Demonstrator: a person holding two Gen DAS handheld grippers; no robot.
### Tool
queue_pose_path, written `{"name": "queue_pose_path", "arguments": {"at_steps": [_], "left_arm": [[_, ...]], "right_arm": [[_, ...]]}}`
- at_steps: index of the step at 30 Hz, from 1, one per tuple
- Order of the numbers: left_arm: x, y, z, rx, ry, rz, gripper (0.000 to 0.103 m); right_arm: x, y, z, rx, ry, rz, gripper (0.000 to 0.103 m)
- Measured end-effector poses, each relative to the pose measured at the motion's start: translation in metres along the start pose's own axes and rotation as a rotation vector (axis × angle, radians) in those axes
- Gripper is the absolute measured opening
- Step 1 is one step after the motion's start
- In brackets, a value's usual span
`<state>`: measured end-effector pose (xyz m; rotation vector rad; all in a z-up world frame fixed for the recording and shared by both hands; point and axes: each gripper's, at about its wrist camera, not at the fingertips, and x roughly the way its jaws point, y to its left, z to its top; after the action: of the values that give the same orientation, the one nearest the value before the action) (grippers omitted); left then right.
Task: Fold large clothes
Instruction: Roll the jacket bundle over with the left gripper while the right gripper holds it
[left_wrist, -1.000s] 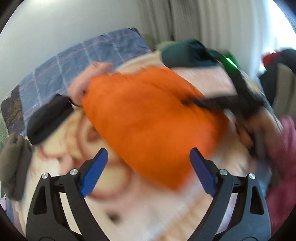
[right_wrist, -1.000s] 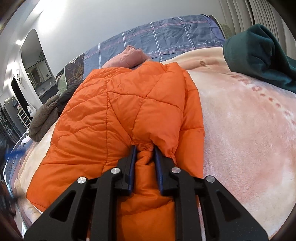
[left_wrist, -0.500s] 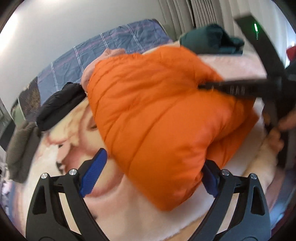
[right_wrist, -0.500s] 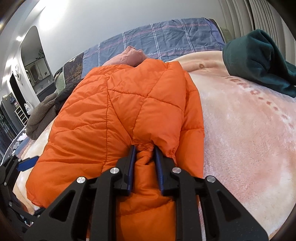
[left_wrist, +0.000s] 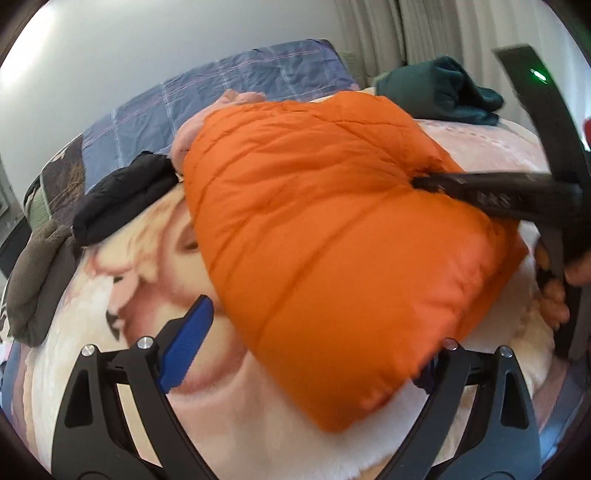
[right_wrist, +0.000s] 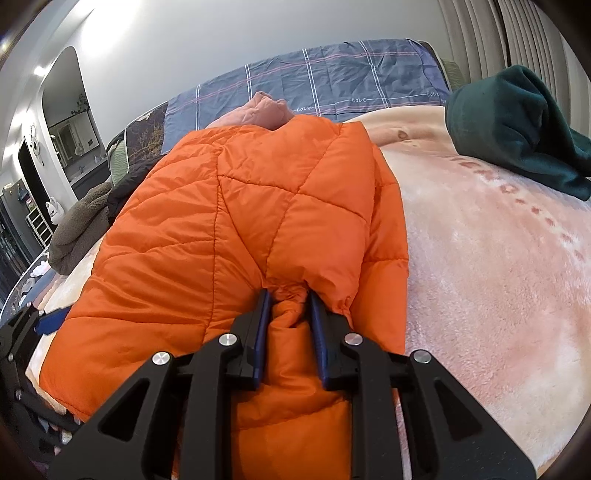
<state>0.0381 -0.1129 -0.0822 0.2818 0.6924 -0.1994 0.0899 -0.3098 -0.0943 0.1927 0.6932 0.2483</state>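
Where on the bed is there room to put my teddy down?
Free: the pink blanket between the orange jacket and the green garment. Also the printed patch beside the black garment. Crowded: the far left edge, with piled clothes.

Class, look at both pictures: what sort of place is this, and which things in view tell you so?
Most likely a bedroom at home. The orange jacket lies on a bed with a plush blanket, checked pillows stand at the head, and curtains hang by the wall.
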Motion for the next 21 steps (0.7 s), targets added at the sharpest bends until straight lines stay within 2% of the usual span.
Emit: {"name": "queue_pose_path", "arguments": {"at_steps": [3,6,9,12,13,16,18,21], "left_arm": [[0.0,0.019,-0.007,-0.084,0.057,0.014,0.094],[-0.006,0.032,-0.025,-0.049,0.077,0.097,0.094],[-0.012,0.036,-0.035,-0.037,0.089,0.094,0.095],[-0.024,0.037,-0.037,-0.014,0.088,0.062,0.094],[-0.032,0.038,-0.037,-0.006,0.09,0.03,0.093],[-0.061,0.048,-0.032,-0.007,0.066,-0.109,0.073],[-0.079,0.055,-0.022,-0.018,0.012,-0.163,0.061],[-0.097,0.067,0.01,-0.029,-0.121,-0.165,0.061]], "right_arm": [[0.0,0.002,-0.001,-0.008,0.004,0.001,0.021],[0.002,0.006,-0.002,-0.039,0.02,0.044,0.021],[0.002,0.009,-0.002,-0.054,0.019,0.035,0.022],[0.001,0.005,-0.002,-0.041,0.021,0.047,0.022],[0.001,0.004,-0.002,-0.036,0.021,0.049,0.022],[0.001,0.005,-0.003,-0.035,0.018,0.05,0.024],[0.0,0.009,-0.004,-0.047,0.016,0.041,0.025],[-0.001,0.013,-0.005,-0.059,0.013,0.027,0.025]]}}
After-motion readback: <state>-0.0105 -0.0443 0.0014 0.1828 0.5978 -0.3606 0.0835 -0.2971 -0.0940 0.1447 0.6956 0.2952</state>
